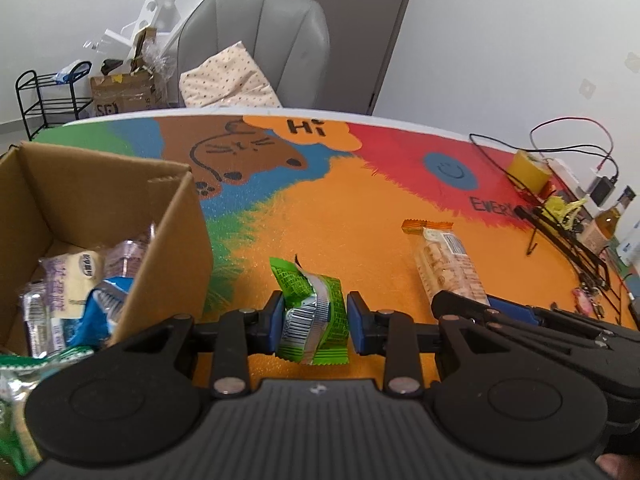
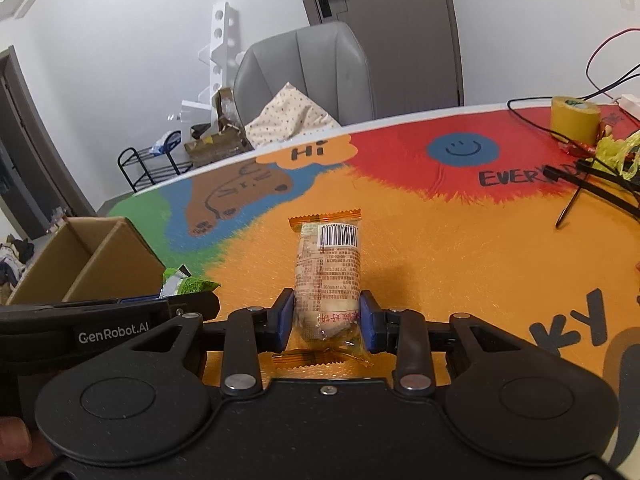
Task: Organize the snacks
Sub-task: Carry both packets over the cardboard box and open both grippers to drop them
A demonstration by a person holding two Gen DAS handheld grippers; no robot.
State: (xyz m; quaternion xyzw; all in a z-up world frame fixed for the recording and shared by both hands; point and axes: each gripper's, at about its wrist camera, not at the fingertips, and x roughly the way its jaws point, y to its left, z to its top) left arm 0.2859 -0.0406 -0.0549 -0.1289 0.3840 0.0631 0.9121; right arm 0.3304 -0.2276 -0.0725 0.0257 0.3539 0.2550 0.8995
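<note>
Cardboard box (image 1: 120, 208) sits just left of the left gripper (image 1: 314, 320), clamped on a green packet (image 1: 312, 312), so that hand is nearer it than the right gripper (image 2: 326, 314), clamped across a long orange-ended pack (image 2: 326, 272) pointing forward over the worktop (image 2: 460, 248).

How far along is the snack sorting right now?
Several snack packets already lie in the cardboard box. In hand: the left gripper clamps the green packet, and the right gripper clamps the orange-ended packet. Both still need boxing; no other loose snacks show.
</note>
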